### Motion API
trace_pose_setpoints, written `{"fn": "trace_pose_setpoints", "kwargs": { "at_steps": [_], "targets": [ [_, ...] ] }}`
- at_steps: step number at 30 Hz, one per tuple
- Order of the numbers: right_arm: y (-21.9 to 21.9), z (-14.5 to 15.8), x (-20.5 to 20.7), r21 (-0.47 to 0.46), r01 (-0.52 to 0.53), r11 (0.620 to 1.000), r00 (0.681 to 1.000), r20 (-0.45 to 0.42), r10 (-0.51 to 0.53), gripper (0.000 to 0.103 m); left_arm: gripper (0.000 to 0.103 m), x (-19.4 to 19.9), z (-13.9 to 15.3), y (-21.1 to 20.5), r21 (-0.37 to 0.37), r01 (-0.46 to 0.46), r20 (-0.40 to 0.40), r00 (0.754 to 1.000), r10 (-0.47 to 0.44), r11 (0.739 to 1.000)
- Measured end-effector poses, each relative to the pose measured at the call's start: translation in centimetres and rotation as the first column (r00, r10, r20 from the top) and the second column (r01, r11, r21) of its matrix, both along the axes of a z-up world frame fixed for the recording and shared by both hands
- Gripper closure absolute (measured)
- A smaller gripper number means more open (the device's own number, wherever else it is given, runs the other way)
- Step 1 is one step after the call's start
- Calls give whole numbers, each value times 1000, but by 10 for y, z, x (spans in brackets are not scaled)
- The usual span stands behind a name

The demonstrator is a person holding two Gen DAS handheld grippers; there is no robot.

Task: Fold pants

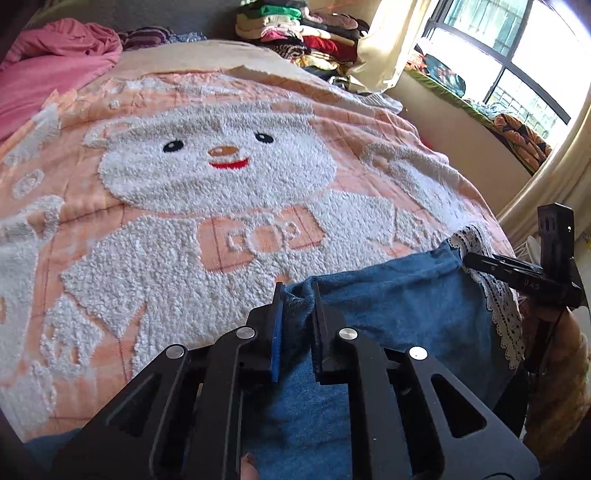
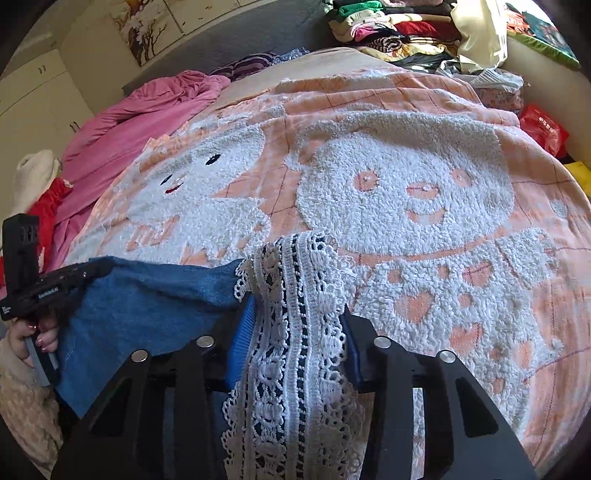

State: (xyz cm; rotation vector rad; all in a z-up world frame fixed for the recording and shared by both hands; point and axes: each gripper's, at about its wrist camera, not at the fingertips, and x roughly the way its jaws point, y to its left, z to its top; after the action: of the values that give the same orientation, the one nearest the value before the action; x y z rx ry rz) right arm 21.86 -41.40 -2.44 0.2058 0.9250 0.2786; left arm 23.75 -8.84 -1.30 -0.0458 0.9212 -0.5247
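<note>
**Both grippers clamped on one edge of the blue pants**

Spread across the bed: a peach blanket (image 1: 155, 206) with white fluffy bears, taken here as the landmark. Lying on the near end of that blanket, below the bears: blue pants (image 1: 388, 306) of soft fabric, trimmed with a white lace band (image 2: 295, 332) along one side.

Left gripper (image 1: 298, 295) pinched tight on the blue edge of the pants, at the corner farthest from the lace, a small fold of cloth squeezed between the pads. Seen from the right wrist view as a dark body at the left end of the pants' edge, with a hand (image 2: 35, 338) wrapped round its handle, painted nails showing.

Right gripper (image 2: 299, 306) clenched on the lace band, the thick white trim bunched between the blue pads and draped over them toward the camera. Seen from the left wrist view at the lace end of the same edge.

Edge of the pants stretched between the two grippers, sagging slightly, with the rest of the garment trailing toward the near side of the blanket.

Beyond the far end of the blanket: a crumpled pink sheet (image 1: 55, 66) on one side, a stack of folded clothes (image 1: 306, 33) on the other, near a bright window (image 1: 517, 55).
</note>
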Motion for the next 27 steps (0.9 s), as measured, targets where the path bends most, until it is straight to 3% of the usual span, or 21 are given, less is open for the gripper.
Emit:
{"fn": "trace_pose_setpoints", "kwargs": {
  "at_steps": [2,8,11,16,21,27],
  "targets": [
    [-4,2,-3,4,17,1000,1000,18,-17,73,97,3,-2,0,19,-17,12,1000,16,1000],
    [-8,-8,3,-12,34,999,999,-24,-35,72,93,12,-31,-7,64,-39,-19,999,40,997],
    [-3,-9,4,-60,28,998,999,-23,-30,70,93,11,-32,-7,69,-45,-8,999,46,997],
    [-3,-12,7,-67,38,997,998,-44,-41,67,91,8,-30,-7,68,-52,-3,999,52,996],
    [1,-11,7,-110,45,993,998,-36,-49,63,67,1,-22,-5,81,-88,8,996,88,993],
    [7,-4,1,-199,82,976,996,-21,-88,45,57,-15,-8,-1,75,-88,20,996,87,993]
  ]
}}
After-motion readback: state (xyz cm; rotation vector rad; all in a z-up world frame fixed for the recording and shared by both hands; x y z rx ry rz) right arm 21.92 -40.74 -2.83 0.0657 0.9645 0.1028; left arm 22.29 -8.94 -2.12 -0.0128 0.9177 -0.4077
